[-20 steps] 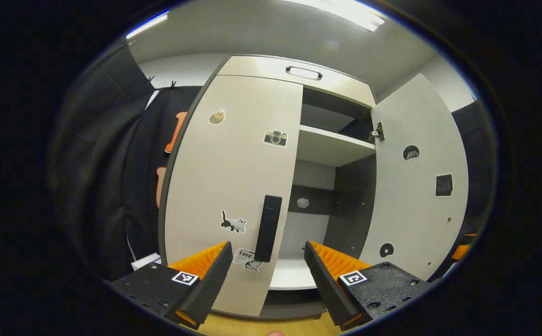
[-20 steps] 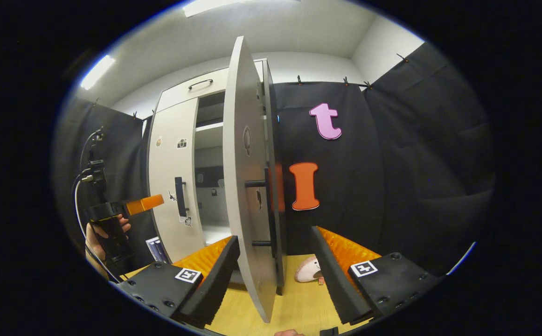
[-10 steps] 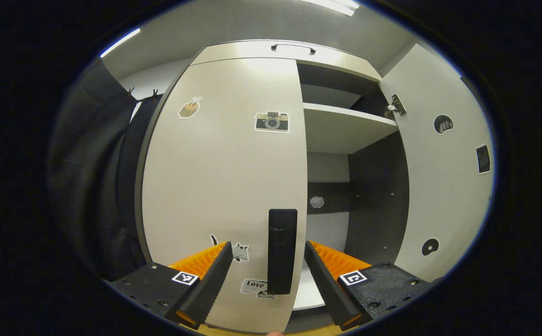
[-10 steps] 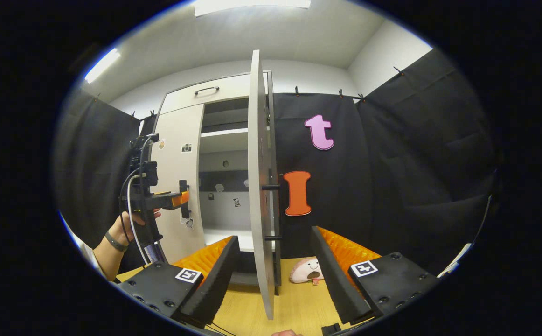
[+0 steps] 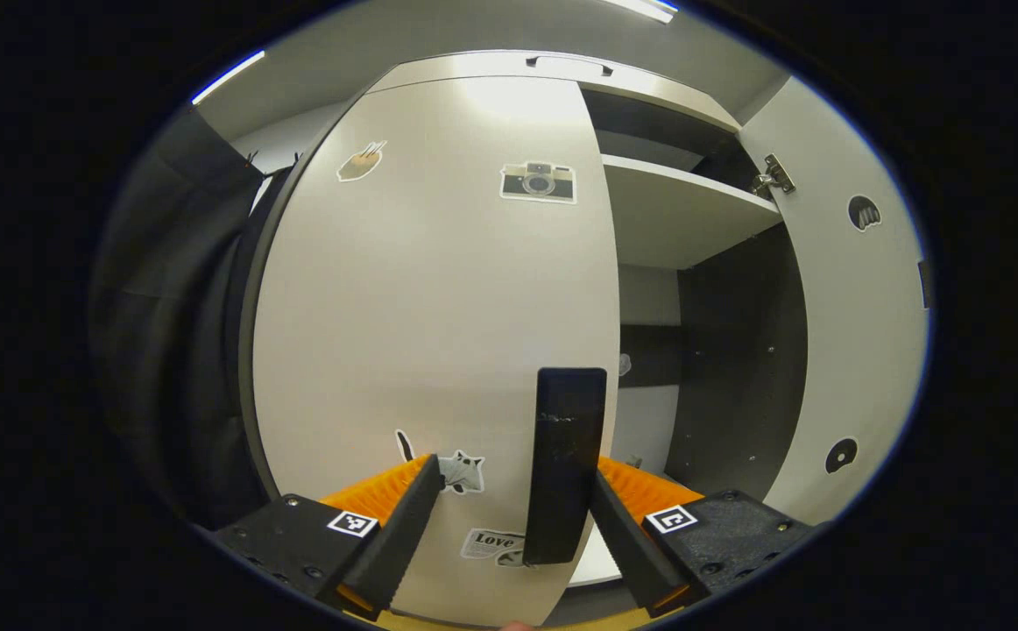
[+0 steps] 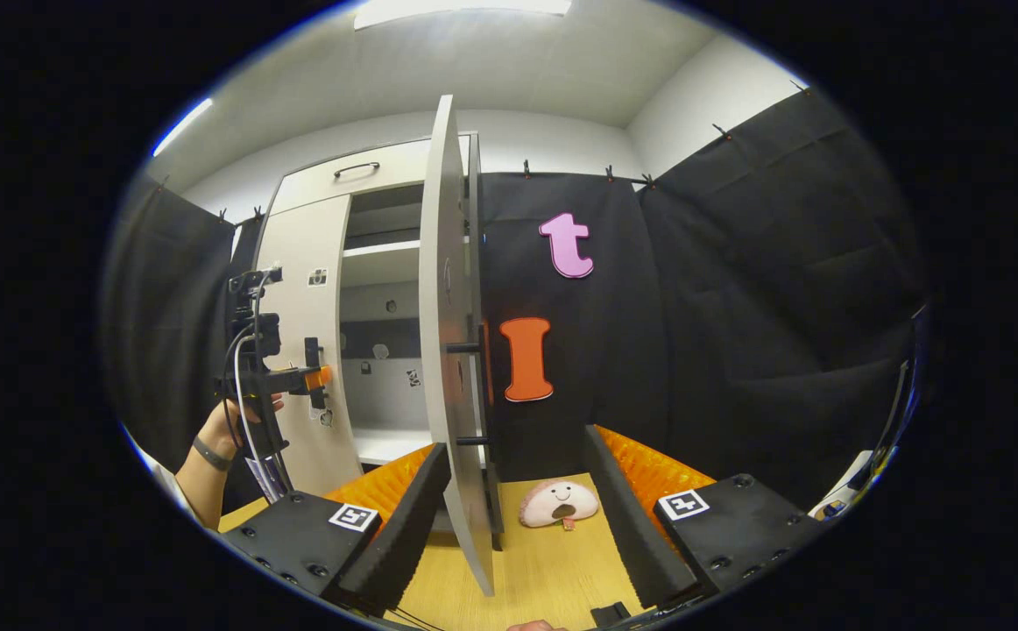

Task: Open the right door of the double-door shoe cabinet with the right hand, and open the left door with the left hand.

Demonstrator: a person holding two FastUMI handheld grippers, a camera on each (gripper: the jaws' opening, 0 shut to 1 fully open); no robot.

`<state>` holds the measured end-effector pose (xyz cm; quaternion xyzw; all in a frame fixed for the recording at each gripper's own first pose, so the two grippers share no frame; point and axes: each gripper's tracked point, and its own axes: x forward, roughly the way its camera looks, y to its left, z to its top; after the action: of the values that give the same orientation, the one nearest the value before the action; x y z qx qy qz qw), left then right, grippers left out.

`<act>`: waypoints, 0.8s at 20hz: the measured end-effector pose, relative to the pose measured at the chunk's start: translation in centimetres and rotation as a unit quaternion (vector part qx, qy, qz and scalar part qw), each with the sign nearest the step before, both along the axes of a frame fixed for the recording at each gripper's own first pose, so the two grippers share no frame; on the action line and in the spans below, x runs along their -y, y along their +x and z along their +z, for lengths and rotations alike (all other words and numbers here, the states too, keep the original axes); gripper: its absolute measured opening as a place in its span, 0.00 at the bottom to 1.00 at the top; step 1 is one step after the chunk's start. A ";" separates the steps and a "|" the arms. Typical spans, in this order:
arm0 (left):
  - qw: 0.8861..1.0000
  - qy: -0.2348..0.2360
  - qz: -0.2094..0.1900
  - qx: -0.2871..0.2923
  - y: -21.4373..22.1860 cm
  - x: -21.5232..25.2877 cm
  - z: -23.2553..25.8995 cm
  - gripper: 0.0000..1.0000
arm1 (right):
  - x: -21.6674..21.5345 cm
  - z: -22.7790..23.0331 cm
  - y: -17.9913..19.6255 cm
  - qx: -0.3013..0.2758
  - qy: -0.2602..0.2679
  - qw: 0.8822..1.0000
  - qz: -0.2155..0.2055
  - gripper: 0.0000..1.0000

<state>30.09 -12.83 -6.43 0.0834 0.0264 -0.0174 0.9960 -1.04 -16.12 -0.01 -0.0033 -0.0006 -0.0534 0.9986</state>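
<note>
We saw the cabinet [image 6: 321, 188] standing against the booth's back wall. Its right door [image 6: 449, 350] stood swung wide, edge-on to the right gripper view, with its inner face and hinge [image 5: 774, 178] showing in the left gripper view. The left door [image 5: 421, 289] was shut, a camera sticker [image 5: 537, 181] near its top and a cat sticker [image 5: 456, 464] low down.

Our left gripper [image 5: 509, 517] had its fingers spread wide around the left door's dark handle [image 5: 566, 464]; the handle stood between them, close against the right finger [image 5: 623, 535], but we could not tell if they touched. In the right gripper view that gripper [image 6: 314, 379] sat at the handle, held by a hand [image 6: 229, 425].

Our right gripper [image 6: 518, 517] was spread wide too, holding nothing, the open door's lower edge standing between its fingers. A plush toy [image 6: 559, 504] lay on the wooden floor [image 6: 544, 570] just beyond.
</note>
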 end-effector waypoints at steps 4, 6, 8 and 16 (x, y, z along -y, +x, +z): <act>1.000 -0.006 0.002 0.002 -0.1 0.0 0.0 0.95 | -0.2 -0.8 0.9 -0.012 -0.010 1.000 0.006 0.93; 1.000 -0.007 0.002 -0.001 -0.1 0.0 0.0 0.94 | -0.8 -1.1 1.3 -0.020 -0.016 1.000 0.016 0.93; 1.000 -0.003 0.002 -0.003 0.0 0.0 0.0 0.95 | -1.1 -1.2 1.4 -0.022 -0.025 0.999 0.021 1.00; 0.997 -0.030 -0.068 -0.030 -0.9 2.7 -0.7 0.27 | -1.0 -1.4 0.7 -0.021 -0.048 0.999 0.009 0.99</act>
<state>29.23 -15.49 -7.14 0.0550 0.0499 -0.0883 0.9933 -0.32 -15.11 -1.45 -0.0527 0.0180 -0.0441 0.9975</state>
